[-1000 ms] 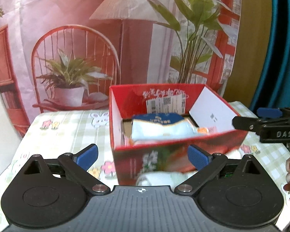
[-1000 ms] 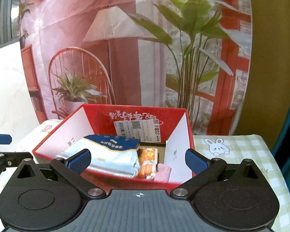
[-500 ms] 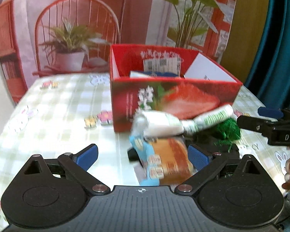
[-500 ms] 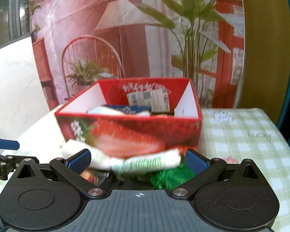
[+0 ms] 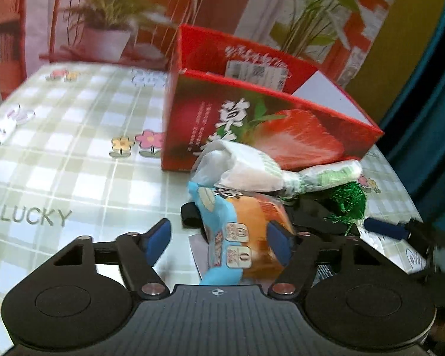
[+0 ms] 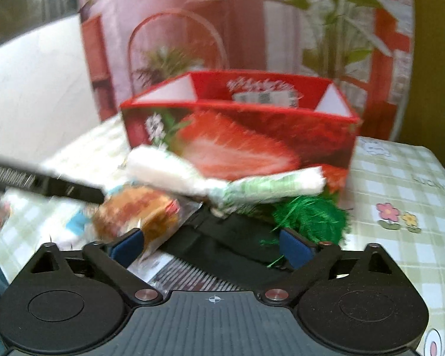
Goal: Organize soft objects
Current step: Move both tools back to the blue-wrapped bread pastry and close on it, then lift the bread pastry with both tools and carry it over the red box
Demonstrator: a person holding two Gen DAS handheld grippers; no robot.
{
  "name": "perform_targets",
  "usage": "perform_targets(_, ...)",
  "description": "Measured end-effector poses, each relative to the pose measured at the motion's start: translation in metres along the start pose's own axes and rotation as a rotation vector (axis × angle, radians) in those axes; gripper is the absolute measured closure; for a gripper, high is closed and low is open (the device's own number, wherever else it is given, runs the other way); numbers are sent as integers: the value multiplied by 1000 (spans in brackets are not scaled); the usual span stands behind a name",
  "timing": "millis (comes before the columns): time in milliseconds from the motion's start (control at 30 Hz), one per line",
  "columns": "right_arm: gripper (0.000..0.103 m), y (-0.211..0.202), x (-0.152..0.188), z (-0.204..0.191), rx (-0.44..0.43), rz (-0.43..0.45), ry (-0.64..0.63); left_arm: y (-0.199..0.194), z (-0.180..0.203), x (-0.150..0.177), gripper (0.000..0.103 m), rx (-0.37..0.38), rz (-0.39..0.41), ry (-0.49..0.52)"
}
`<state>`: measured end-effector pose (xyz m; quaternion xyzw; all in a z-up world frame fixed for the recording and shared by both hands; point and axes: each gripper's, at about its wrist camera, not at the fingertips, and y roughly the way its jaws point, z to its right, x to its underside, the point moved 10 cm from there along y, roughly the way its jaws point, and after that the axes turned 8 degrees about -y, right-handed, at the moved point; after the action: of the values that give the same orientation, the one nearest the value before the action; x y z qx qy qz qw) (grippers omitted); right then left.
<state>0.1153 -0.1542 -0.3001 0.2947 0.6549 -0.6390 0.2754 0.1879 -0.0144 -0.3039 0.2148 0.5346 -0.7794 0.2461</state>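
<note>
Nearest you, your left gripper has its blue-padded jaws spread wide and grips nothing; the blue-and-orange snack packet lies on the cloth between the two fingers, close against the right-hand pad, though blur hides whether they touch. Your right gripper is spread just as wide and also holds nothing, its fingers reaching either side of a black strap-like item that lies flat on the table.

Just past the fingertips sits the pile of soft things. In the right wrist view the same snack packet lies to the left, a green tuft of shredded fibre to the right, and a long white-and-green wrapped bundle rests across the top of both. In the left wrist view that bundle leans against the near wall of the box, with the green tuft under its right end.

Behind the pile stands the red strawberry-printed box, open at the top, on the green checked tablecloth. Its contents are out of sight. Farthest back hangs a printed backdrop of a chair and plants.
</note>
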Motion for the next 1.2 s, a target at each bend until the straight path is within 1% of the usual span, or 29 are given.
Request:
perform_targets(33,17,3,1,-4,-21,-6,2,5,-1,0,36,11,-13,-9)
perform_targets(67,17,5,1,-8,-38,-6,2,8,0,0,40,22,-23,-13)
perform_targets(100,17,7,1,-12,-56,-2,-3,11,2,1,46,36,-34,-14)
perform_targets(200,18,11,-3,-21,-93,6,-31,15,10,5,52,92,-54,-24)
perform_targets(267,19,16,-5,-28,-122,2,-56,17,14,8,52,106,-63,-12)
perform_targets(367,24,27,-8,-39,-150,-11,-114,18,21,11,52,117,-70,7)
perform_targets(433,24,33,-10,-45,-172,-13,-134,18,25,13,52,135,-78,11)
perform_targets(567,25,40,-10,-55,-215,-30,-152,17,31,17,52,133,-78,47)
perform_targets(700,25,41,-5,-55,-237,-39,-131,15,32,20,54,145,-69,30)
perform_targets(767,30,38,-3,-55,-256,-37,-105,12,33,23,54,149,-61,27)
perform_targets(867,32,28,0,-55,-264,-24,-86,7,37,28,54,146,-55,52)
perform_targets(933,35,20,2,-56,-263,-21,-85,4,37,31,54,154,-54,50)
perform_targets(1000,41,13,4,-55,-268,-22,-85,1,37,34,54,172,-57,36)
perform_targets(1100,44,3,7,-53,-276,-27,-73,-2,40,39,54,191,-62,29)
perform_targets(1200,46,-2,10,-55,-272,-29,-92,-5,40,43,54,197,-57,31)
